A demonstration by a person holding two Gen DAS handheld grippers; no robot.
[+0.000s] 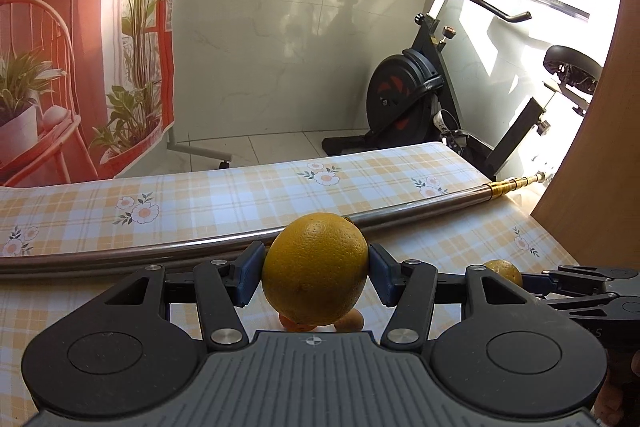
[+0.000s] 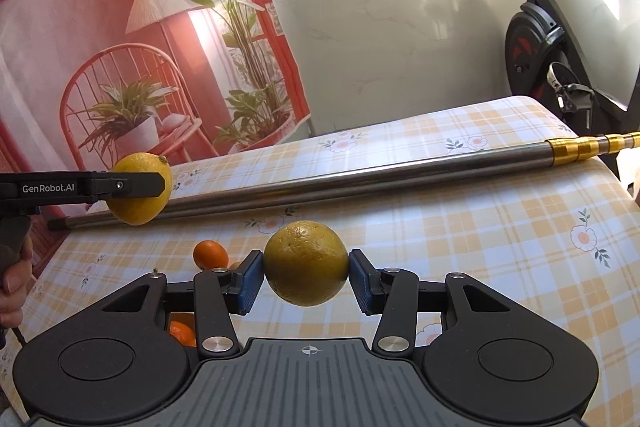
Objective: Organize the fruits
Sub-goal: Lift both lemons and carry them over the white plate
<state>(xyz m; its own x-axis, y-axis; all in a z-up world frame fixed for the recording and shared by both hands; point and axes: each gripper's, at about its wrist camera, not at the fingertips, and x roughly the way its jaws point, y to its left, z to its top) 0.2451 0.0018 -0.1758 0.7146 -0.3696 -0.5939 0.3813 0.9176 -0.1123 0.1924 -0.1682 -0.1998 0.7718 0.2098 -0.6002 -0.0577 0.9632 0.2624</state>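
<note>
Left wrist view: left tongs (image 1: 316,273), blue pads pinching a large yellow citrus fruit (image 1: 315,269) on both flanks, the fruit lifted clear of the surface (image 1: 240,195), which wears a yellow-and-white plaid cloth printed with flowers. Beneath the held fruit, partly hidden by it, two small orange fruits (image 1: 344,323) lie on the cloth. Behind, a long metal pole (image 1: 400,213) with a gold-banded end lies across the surface. At the right edge, the right tongs (image 1: 532,285) seen side-on, a second yellowish fruit (image 1: 504,269) showing between their arms. Background: an exercise bike (image 1: 420,87) on a tiled floor, a printed backdrop (image 1: 80,47) with lamp, chair and plants, a wooden panel (image 1: 600,147) at right. Right wrist view: right tongs (image 2: 306,277), pads pressed on a greenish-yellow round citrus fruit (image 2: 306,263), held above the cloth. At left, the left tongs (image 2: 136,185) side-on, clamped on the yellow citrus fruit (image 2: 140,203), raised off the surface in front of the pole (image 2: 360,179); a person's hand (image 2: 14,279) grips the handle below. On the cloth, a small orange fruit (image 2: 210,255) just left of the right tongs' pad, another (image 2: 182,333) visible through the tongs' frame. Bike (image 2: 552,59) at right, backdrop (image 2: 120,47) at left.
</note>
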